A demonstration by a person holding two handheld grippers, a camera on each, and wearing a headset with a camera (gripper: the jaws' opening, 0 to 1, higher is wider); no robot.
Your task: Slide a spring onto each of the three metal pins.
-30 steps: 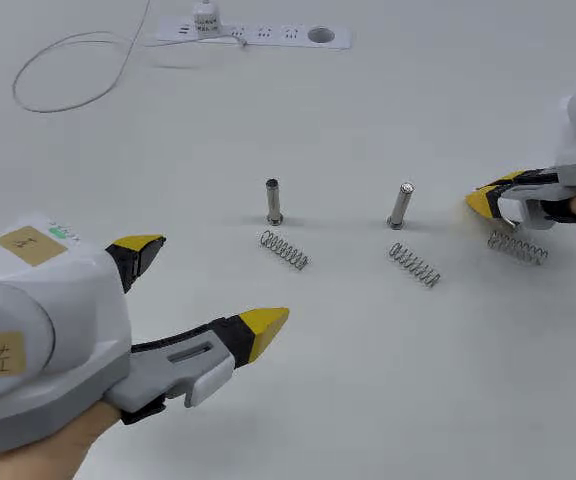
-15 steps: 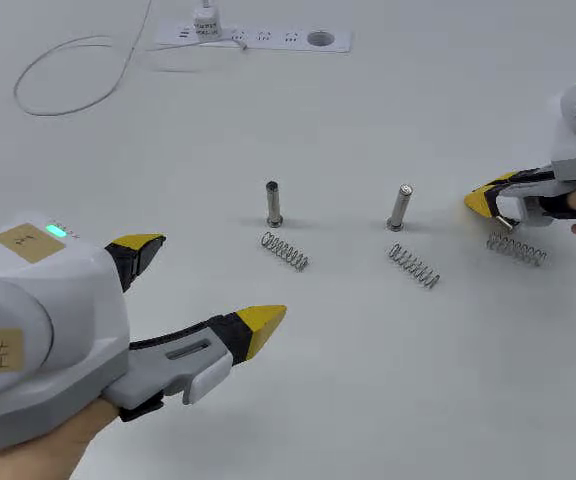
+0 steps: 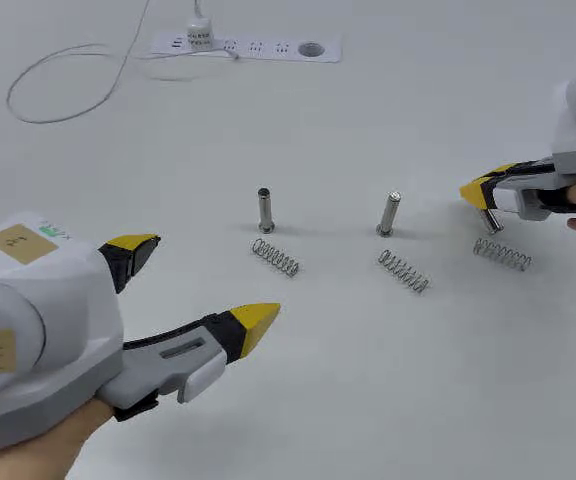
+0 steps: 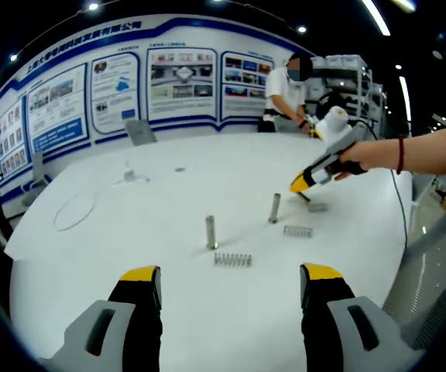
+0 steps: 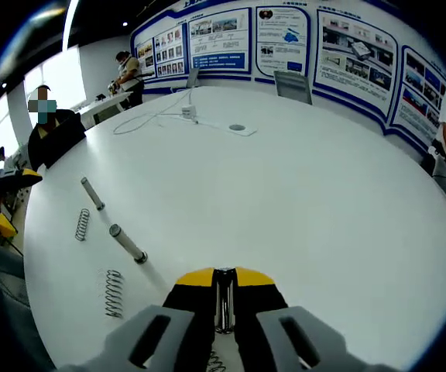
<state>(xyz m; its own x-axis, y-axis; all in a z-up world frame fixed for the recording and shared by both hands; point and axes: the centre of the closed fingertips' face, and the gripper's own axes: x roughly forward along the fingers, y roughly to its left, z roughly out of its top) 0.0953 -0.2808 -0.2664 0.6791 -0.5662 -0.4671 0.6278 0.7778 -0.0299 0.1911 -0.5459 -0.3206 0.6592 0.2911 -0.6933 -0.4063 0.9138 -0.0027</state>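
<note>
**Near to far, as seen in the head view.** Nearest is the left gripper (image 3: 216,274), a grey-and-white body with black jaws tipped in yellow. Its jaws are spread wide with nothing between them.

Just ahead of its tips, on the white tabletop (image 3: 368,400), is the first spring (image 3: 275,257), a short coil of silver wire lying on its side. Directly beyond that stands the first pin (image 3: 265,210), a short silver metal cylinder upright on a slightly wider foot. It is close to the spring but apart from it.

Ahead and to the right of the left gripper lies the second spring (image 3: 403,271), a matching wire coil. The second pin (image 3: 388,214), of the same kind, stands just behind it and appears a little tilted from this angle.

Well off to the right is the right gripper (image 3: 476,192), built like the left, with its yellow tips clamped on the third pin (image 3: 490,222). This pin hangs below the tips with its lower end near the tabletop; whether it touches cannot be told. In the right gripper view it reads as a bright bar pinched between the jaws. The third spring (image 3: 502,254) lies flat just below and beside these tips, apart from the pin.

Farthest from both grippers are a white power strip (image 3: 248,46) and a thin white cable (image 3: 58,85) curled in a loop.
</note>
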